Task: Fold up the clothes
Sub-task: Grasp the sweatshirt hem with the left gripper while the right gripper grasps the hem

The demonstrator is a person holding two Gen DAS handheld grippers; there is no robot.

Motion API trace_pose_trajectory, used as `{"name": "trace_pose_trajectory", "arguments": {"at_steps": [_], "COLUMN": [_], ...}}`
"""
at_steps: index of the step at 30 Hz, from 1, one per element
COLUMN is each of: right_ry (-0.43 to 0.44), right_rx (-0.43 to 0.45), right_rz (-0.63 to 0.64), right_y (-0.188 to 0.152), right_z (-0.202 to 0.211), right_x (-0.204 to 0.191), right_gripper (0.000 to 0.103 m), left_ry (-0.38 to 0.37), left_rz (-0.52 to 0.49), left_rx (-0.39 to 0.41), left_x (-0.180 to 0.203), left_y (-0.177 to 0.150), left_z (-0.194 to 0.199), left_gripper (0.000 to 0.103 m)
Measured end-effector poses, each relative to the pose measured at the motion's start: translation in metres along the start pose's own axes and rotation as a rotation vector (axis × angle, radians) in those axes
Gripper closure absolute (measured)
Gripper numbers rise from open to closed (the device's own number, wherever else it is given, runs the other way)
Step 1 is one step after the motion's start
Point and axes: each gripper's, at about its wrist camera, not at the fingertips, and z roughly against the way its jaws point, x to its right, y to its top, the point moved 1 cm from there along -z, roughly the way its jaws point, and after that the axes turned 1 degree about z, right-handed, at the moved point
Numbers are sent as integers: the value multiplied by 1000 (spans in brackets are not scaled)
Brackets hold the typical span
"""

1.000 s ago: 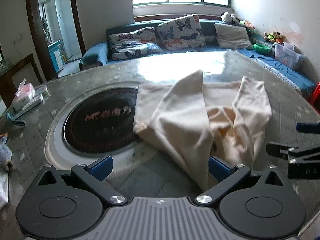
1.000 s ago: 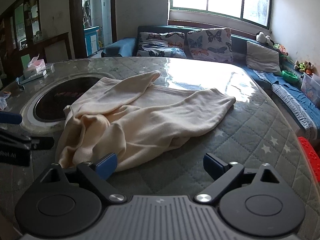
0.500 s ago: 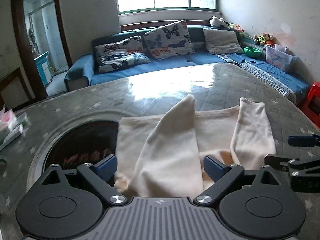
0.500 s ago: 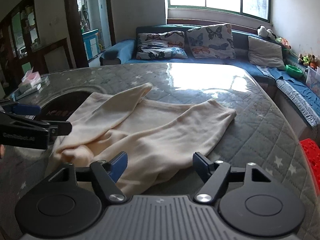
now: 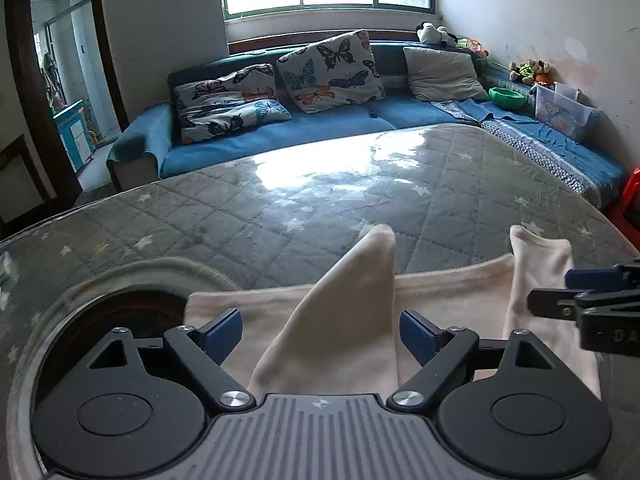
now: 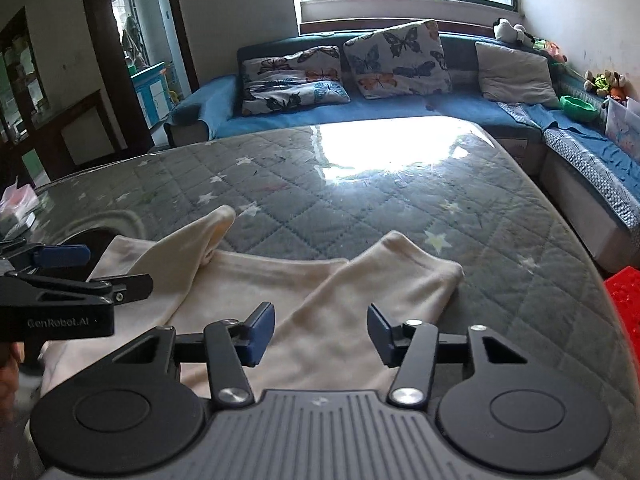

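A cream long-sleeved garment (image 5: 340,320) lies on the quilted grey table cover (image 5: 320,200), both sleeves folded over its body and pointing away from me. It also shows in the right wrist view (image 6: 320,292). My left gripper (image 5: 320,334) is open, low over the garment's near edge, with the left sleeve between its blue pads. My right gripper (image 6: 320,334) is open, its jaws narrower, low over the right sleeve. Each gripper also shows from the side in the other view, the right (image 5: 576,300) and the left (image 6: 80,280).
A round dark hotplate inset (image 5: 120,320) sits in the table at the left, partly under the garment. A blue corner sofa (image 5: 320,128) with butterfly cushions runs behind and along the right. A red stool (image 6: 624,300) stands at the right edge.
Both grippers have moved forward and lower over the garment's near edge. The right gripper's jaws have narrowed. The garment lies flatter than a second ago.
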Motion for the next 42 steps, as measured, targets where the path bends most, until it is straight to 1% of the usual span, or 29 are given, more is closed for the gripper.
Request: {"name": "trace_pose_trajectory", "arguments": {"at_steps": [1, 5, 6, 8, 9, 11, 12, 13, 14, 15, 16, 17, 18, 19, 23, 26, 28, 32, 38, 42], "right_ry": [4, 11, 10, 8, 6, 2, -3, -8, -13, -15, -14, -12, -11, -12, -18, -7, -8, -14, -34, -33], "right_rx": [-6, -34, -40, -51, -49, -44, -44, -43, -42, -41, -39, -33, -25, -17, 20, 42, 51, 43, 10, 20], "right_rz": [-8, -26, -29, -33, -35, -35, -32, -30, -27, -27, -30, -34, -37, -37, -32, -40, -44, -58, -68, -75], "right_y": [2, 6, 6, 5, 4, 5, 4, 4, 4, 4, 4, 3, 3, 3, 0, -1, -1, -5, -16, -20], "right_z": [-6, -26, -30, -36, -36, -37, -36, -36, -36, -35, -34, -32, -29, -26, -10, 4, 11, 12, 0, 5], "right_x": [1, 2, 3, 3, 4, 5, 6, 6, 7, 8, 9, 9, 10, 10, 10, 11, 11, 13, 14, 14], "right_gripper": [56, 59, 62, 65, 66, 71, 77, 82, 85, 89, 92, 93, 93, 94, 94, 94, 94, 94, 93, 93], "left_ry": [1, 8, 11, 2, -3, -22, -36, -54, -62, -63, -64, -65, -66, -67, -39, 2, 33, 104, 192, 216], "left_rz": [-4, -27, -30, -31, -32, -32, -29, -21, -18, -19, -18, -6, 5, 18, 89, 131, 172, 233, 290, 357], "left_rx": [1, -5, -10, -26, -34, -45, -47, -43, -39, -36, -32, -25, -18, -9, 45, 92, 115, 130, 108, 77], "left_x": [1, 6, 7, 6, 6, 5, 5, 3, 2, 1, -1, -4, -8, -12, -43, -73, -94, -132, -172, -191], "left_y": [2, 5, 5, 4, 3, 2, 1, 1, 1, 1, 1, 2, 3, 3, 2, -2, -8, -30, -70, -100], "left_z": [-4, -21, -25, -31, -35, -40, -41, -41, -40, -38, -36, -31, -26, -22, 9, 37, 55, 87, 121, 131], "left_gripper": [15, 15, 16, 22, 26, 36, 43, 53, 58, 73, 80, 83, 90, 92, 93, 93, 93, 93, 93, 93]}}
